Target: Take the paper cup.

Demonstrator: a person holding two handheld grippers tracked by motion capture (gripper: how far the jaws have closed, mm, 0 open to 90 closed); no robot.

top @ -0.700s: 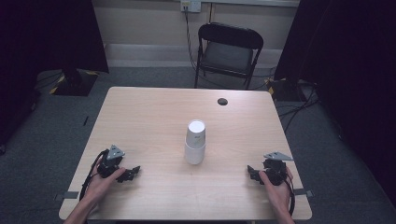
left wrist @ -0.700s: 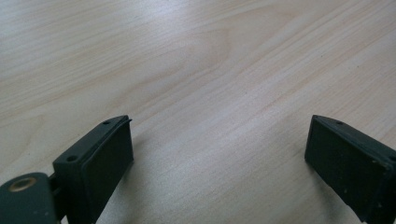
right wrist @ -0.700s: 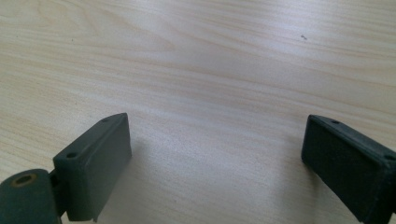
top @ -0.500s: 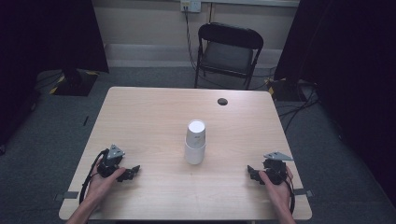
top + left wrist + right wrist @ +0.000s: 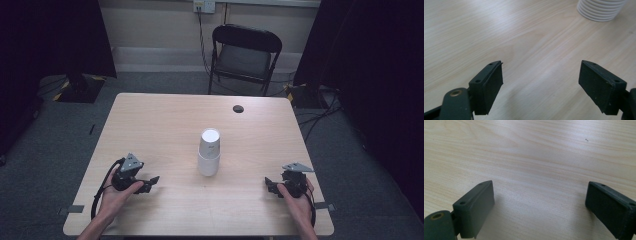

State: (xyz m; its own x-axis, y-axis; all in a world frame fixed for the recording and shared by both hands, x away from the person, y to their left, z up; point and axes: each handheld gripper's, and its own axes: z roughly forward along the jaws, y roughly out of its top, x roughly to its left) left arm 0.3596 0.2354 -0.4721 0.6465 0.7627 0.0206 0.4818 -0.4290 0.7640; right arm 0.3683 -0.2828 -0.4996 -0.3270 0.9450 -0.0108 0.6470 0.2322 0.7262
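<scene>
Black jaws of the left claw (image 5: 150, 182) stand spread and empty near the surface's (image 5: 160, 115) front-left corner, aimed toward the middle; in its own view bare wood lies between them. Near the front-right corner the right claw (image 5: 270, 184) gapes wide, gripping nothing. A stack of white cups (image 5: 209, 152) stands upside down at the surface's centre, well apart from both. Behind the far edge waits a dark folding chair (image 5: 245, 55). The stack's top is cut off in the left gripper view
</scene>
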